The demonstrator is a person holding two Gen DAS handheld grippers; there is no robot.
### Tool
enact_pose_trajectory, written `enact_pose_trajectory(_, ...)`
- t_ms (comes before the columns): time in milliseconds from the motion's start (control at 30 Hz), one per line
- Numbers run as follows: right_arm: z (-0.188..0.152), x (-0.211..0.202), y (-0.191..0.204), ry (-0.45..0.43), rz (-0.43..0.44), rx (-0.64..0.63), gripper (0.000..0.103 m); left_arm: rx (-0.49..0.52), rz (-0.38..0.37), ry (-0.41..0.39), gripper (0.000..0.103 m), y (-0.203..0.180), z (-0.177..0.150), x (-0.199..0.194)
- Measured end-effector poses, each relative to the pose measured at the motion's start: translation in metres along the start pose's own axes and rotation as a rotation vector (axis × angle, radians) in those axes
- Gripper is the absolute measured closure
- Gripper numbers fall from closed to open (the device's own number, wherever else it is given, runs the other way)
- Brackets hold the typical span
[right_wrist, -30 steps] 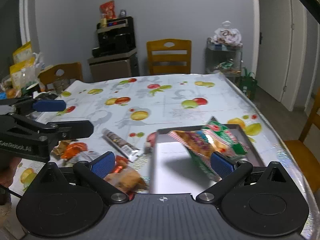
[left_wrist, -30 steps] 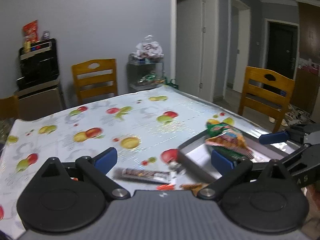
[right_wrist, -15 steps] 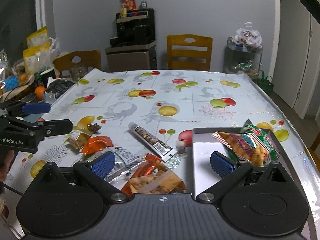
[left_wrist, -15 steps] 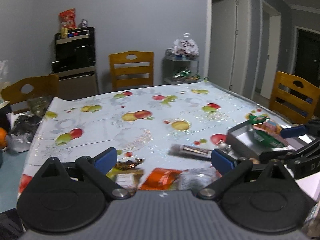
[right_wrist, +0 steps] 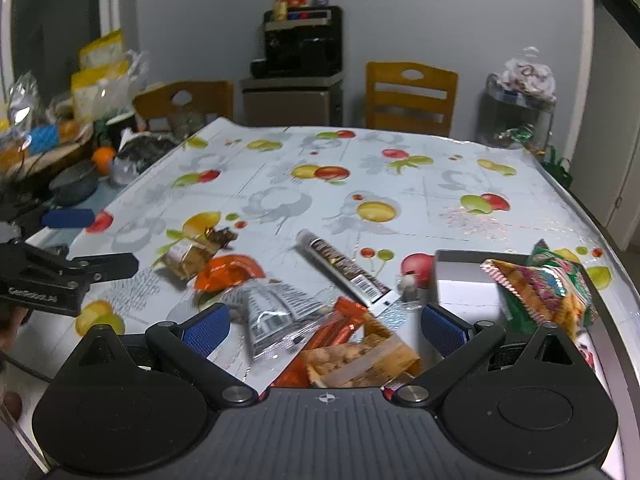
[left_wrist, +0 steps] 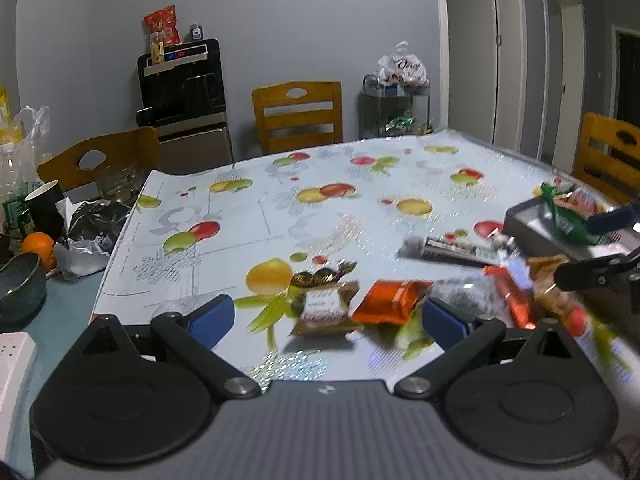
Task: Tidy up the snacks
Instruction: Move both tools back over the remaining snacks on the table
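My left gripper [left_wrist: 326,320] is open, low over the table, with a small brown snack packet [left_wrist: 324,308] and an orange packet [left_wrist: 390,302] just beyond its fingertips. My right gripper [right_wrist: 325,326] is open over a clear silver packet [right_wrist: 276,316], an orange wrapper [right_wrist: 340,326] and a brown cracker packet [right_wrist: 360,360]. A long dark bar [right_wrist: 344,266] lies ahead. The grey tray [right_wrist: 460,276] on the right holds a green and orange chip bag [right_wrist: 540,288]. In the right wrist view the left gripper [right_wrist: 86,242] shows at the left; in the left wrist view the right gripper [left_wrist: 604,242] shows at the right.
A fruit-print cloth [left_wrist: 320,208] covers the table. At its left end lie a bowl [left_wrist: 16,280], an orange [left_wrist: 38,246], a mug [left_wrist: 44,204] and crumpled bags. Wooden chairs [left_wrist: 298,116] and a black dispenser [left_wrist: 180,88] stand behind. The table's right edge [right_wrist: 600,224] runs past the tray.
Both grippers have moved left, away from the tray and over the loose snacks. The chip bag, tilted above the tray a second ago, now lies in it.
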State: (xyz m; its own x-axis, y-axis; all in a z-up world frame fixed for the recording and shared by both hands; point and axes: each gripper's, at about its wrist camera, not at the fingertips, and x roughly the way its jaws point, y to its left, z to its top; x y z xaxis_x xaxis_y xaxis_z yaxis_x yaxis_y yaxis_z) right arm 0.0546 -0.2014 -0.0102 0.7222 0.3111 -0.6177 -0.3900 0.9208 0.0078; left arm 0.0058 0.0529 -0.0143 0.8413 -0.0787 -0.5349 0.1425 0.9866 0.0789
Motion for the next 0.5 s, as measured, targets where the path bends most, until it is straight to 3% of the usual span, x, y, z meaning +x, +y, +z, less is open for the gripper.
enact_pose_trajectory(500, 0.001, 0.029, 0.032, -0.014, 0.043, -0.136, 0.0, -0.056, -0.009, 0.022, 0.002, 0.008, 0.009, 0.065)
